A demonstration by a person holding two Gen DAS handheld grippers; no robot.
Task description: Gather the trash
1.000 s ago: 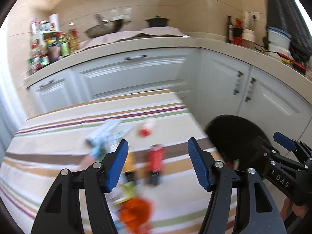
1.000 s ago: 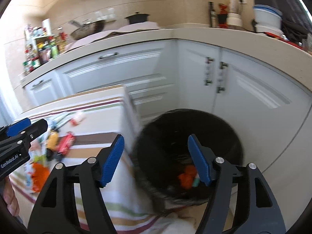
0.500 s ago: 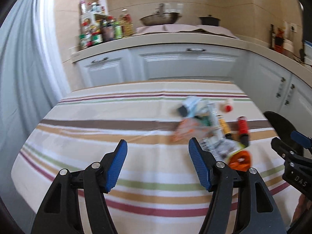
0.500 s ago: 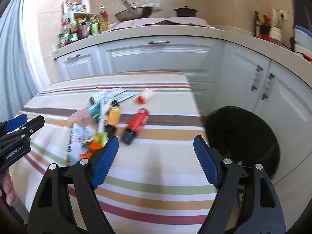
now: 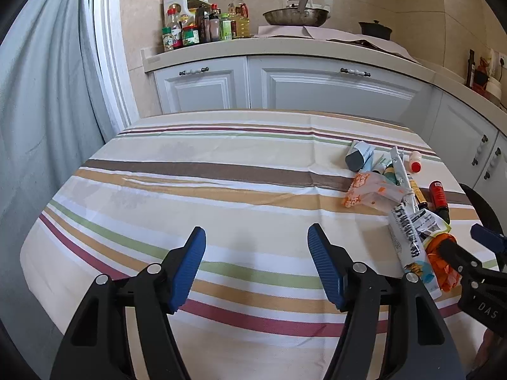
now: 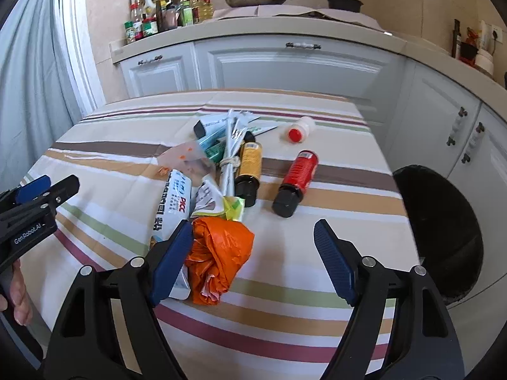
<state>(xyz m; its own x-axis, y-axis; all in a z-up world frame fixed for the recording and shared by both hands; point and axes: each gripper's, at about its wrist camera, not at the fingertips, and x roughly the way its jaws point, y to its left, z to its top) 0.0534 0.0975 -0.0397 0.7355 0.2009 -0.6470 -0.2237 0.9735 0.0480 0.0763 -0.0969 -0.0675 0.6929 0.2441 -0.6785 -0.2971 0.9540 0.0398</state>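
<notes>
A crumpled orange bag (image 6: 218, 261) is seen just inside the right gripper's (image 6: 253, 261) left finger, whose pad hides its edge. Ahead of the jaws lie a white packet (image 6: 172, 202), a yellow bottle (image 6: 249, 166), a red bottle (image 6: 296, 179) and a small white bottle (image 6: 299, 129), piled on the striped tablecloth (image 6: 285, 288). A black bin (image 6: 443, 237) is cut off at the right. Both jaws are spread wide and empty. Only bare cloth is framed by the left gripper (image 5: 256, 266); the pile sits to its right.
</notes>
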